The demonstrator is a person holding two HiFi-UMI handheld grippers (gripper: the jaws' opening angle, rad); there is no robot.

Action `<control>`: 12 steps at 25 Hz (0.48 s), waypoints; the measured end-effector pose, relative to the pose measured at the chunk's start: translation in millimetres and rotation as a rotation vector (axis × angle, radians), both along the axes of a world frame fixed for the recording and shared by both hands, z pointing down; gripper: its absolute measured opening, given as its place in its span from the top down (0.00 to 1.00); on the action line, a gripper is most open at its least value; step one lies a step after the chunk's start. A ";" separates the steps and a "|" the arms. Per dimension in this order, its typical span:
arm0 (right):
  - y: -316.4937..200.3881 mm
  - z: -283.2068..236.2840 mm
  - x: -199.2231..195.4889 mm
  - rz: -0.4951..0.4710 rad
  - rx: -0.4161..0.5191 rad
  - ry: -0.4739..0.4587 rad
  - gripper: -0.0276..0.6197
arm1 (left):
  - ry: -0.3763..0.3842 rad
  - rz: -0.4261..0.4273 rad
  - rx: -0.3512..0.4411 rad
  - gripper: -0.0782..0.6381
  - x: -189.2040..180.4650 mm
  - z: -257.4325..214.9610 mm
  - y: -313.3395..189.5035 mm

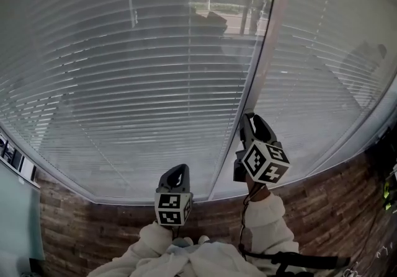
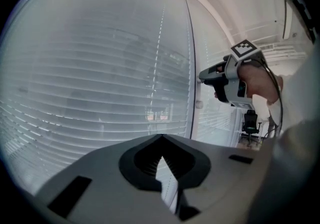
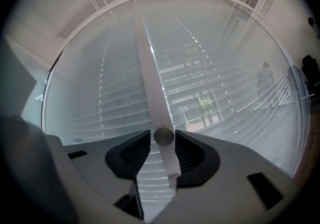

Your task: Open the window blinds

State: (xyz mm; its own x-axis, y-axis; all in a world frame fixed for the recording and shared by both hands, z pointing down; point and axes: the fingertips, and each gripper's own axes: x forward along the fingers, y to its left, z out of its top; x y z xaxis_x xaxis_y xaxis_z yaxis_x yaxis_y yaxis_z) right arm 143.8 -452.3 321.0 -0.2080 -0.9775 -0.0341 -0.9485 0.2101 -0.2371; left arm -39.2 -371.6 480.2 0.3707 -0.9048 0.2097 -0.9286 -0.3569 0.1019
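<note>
Window blinds (image 1: 142, 83): lowered across both panes in front of you. The slats are tilted nearly flat, and a street and trees show through only in strips near the top.

Upright white bar (image 3: 150, 77): stands between the two blind panels and carries a round knob (image 3: 164, 136).

Right gripper (image 1: 249, 117): you hold it level, nose up against the bar. Its jaws stand apart, one on each side of the knob. Released, not clamped. Whether a tip grazes the knob cannot be told.

Left gripper (image 1: 176, 170): you hold it lower and to the left, short of the left panel. Its jaws are clenched tip to tip with nothing between them.

Brick wall (image 1: 93, 220): runs below the sill.
</note>
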 end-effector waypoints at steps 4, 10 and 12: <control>-5.8 1.5 2.5 0.012 -0.030 -0.032 0.73 | -0.001 0.001 0.009 0.89 -0.5 -0.7 -1.9; -10.4 3.1 0.8 0.013 -0.054 -0.058 0.75 | 0.001 -0.006 0.007 0.89 -7.4 1.9 -1.1; -10.0 3.0 1.0 0.020 -0.049 -0.007 0.75 | -0.005 -0.007 0.004 0.89 -11.1 3.3 -0.3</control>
State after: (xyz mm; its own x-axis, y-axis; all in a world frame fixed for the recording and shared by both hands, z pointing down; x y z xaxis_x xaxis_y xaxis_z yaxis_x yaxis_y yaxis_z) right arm 144.9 -462.3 324.0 -0.1888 -0.9819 0.0126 -0.9506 0.1795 -0.2532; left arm -50.3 -371.9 483.5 0.3630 -0.9083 0.2079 -0.9317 -0.3504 0.0962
